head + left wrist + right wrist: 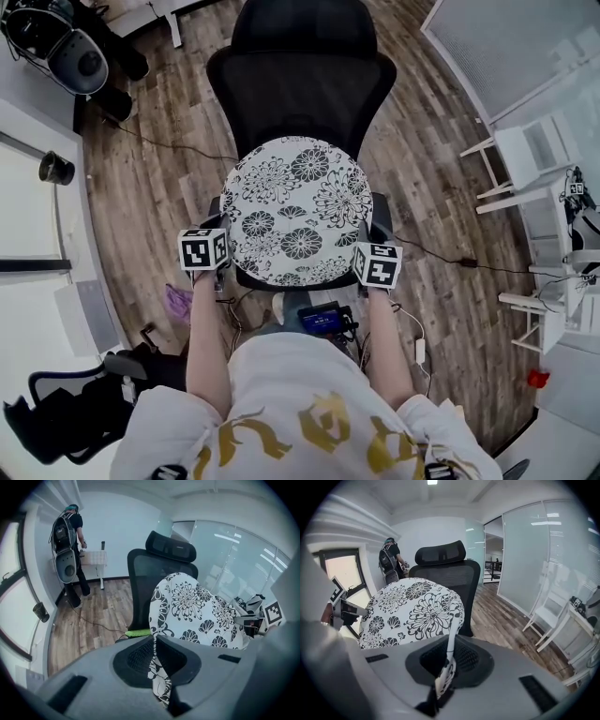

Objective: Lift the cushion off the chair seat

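Observation:
A round white cushion (295,211) with black flower print lies over the seat of a black mesh office chair (300,84). My left gripper (228,248) is shut on the cushion's left front edge, and my right gripper (359,248) is shut on its right front edge. In the left gripper view the cushion (197,611) rises tilted in front of the chair back, with its hem pinched in the left gripper (157,667). The right gripper view shows the same cushion (412,611), a fold of its edge clamped in the right gripper (446,660). The seat under the cushion is hidden.
A person with a backpack (69,541) stands at a desk by the far wall. White chairs (525,159) stand at the right by a glass partition. A cable (441,253) runs over the wood floor. Another black chair (66,412) sits at lower left.

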`<act>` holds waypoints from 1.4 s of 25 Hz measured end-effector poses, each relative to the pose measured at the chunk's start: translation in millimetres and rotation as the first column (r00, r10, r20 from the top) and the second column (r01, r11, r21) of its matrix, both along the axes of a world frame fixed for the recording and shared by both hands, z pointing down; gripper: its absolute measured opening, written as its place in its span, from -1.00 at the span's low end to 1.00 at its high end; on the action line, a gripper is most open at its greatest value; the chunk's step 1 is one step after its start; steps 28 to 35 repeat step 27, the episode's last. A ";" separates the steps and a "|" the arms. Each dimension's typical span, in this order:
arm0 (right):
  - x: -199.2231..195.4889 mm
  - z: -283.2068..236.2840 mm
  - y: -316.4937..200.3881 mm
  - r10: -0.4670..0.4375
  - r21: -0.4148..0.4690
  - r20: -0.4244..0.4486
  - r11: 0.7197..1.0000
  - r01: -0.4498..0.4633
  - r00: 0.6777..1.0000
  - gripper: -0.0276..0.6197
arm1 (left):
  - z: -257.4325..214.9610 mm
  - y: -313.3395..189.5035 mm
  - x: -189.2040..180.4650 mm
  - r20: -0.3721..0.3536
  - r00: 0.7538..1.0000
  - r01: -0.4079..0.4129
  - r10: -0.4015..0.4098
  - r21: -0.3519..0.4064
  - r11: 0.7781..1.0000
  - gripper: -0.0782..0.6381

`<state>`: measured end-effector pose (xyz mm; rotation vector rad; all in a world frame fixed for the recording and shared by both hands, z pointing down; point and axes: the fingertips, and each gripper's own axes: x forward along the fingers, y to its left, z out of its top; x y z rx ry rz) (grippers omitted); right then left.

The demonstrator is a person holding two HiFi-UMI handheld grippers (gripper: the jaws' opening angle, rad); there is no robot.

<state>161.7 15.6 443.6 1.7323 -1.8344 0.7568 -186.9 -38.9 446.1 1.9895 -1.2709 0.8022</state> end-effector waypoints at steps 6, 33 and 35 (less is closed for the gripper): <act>-0.4 0.0 -1.3 0.003 0.002 -0.011 1.000 -0.003 1.000 -0.85 | 1.1 0.4 -1.1 0.001 1.000 -0.005 0.005 0.001 1.000 -0.73; -5.0 -4.7 -0.2 0.025 0.000 0.047 1.000 -0.025 0.999 -0.85 | 0.4 5.3 -1.2 -0.015 1.000 -0.006 0.005 -0.013 1.000 -0.73; -5.0 -4.7 -0.2 0.025 0.000 0.047 1.000 -0.025 0.999 -0.85 | 0.4 5.3 -1.2 -0.015 1.000 -0.006 0.005 -0.013 1.000 -0.73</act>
